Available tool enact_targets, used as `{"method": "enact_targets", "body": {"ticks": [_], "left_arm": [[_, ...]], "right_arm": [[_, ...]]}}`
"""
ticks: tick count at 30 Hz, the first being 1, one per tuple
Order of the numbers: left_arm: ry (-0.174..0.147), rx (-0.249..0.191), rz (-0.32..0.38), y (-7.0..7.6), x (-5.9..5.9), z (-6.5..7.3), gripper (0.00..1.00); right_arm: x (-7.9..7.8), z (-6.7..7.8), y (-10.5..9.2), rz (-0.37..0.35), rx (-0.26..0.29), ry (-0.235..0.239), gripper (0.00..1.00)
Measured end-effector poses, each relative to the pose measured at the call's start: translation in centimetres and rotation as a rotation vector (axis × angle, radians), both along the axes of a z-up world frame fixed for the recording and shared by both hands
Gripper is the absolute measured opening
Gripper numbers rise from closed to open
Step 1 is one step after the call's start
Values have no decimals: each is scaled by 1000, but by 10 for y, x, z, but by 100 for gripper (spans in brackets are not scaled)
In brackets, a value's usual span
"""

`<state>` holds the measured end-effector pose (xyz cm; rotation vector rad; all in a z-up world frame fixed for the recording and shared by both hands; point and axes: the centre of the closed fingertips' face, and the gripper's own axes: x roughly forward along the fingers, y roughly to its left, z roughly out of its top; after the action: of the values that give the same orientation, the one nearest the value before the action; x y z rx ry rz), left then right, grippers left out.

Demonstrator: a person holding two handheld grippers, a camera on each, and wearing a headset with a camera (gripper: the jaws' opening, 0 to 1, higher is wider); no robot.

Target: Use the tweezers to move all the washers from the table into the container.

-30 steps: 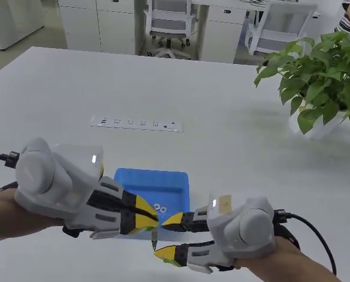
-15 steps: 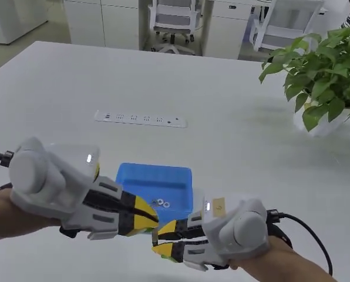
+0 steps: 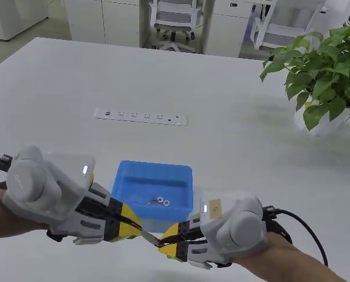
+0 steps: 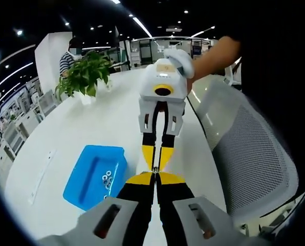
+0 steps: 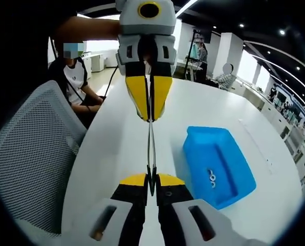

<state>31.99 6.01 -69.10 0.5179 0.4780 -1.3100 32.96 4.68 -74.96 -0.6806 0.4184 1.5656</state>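
At six o'clock from the container (image 3: 154, 168), the left gripper (image 3: 135, 226) and right gripper (image 3: 166, 242) both pinch the tweezers (image 3: 150, 237); washers (image 3: 159, 202) lie inside. Probably regripping; next, one must release without dropping them.

Left gripper (image 3: 131, 222) and right gripper (image 3: 167, 242) held low and near, tips pointing at each other and close together, both sets of jaws pinched onto the tweezers (image 3: 149, 237) spanning between them, forearms angling in from either side.
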Motion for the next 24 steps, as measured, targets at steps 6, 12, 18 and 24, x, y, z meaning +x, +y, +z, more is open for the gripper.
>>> {"method": "enact_targets", "body": {"ticks": [6, 12, 18, 24], "left_arm": [[7, 62, 4, 9, 2, -19, 5], [4, 144, 9, 19, 8, -41, 5], [28, 219, -3, 25, 13, -68, 5], [64, 234, 2, 25, 15, -80, 5]], "right_arm": [[2, -10, 1, 31, -55, -29, 7], [8, -18, 1, 34, -94, -45, 7], [12, -31, 1, 42, -143, -53, 8], [12, -40, -1, 8, -143, -5, 8]]}}
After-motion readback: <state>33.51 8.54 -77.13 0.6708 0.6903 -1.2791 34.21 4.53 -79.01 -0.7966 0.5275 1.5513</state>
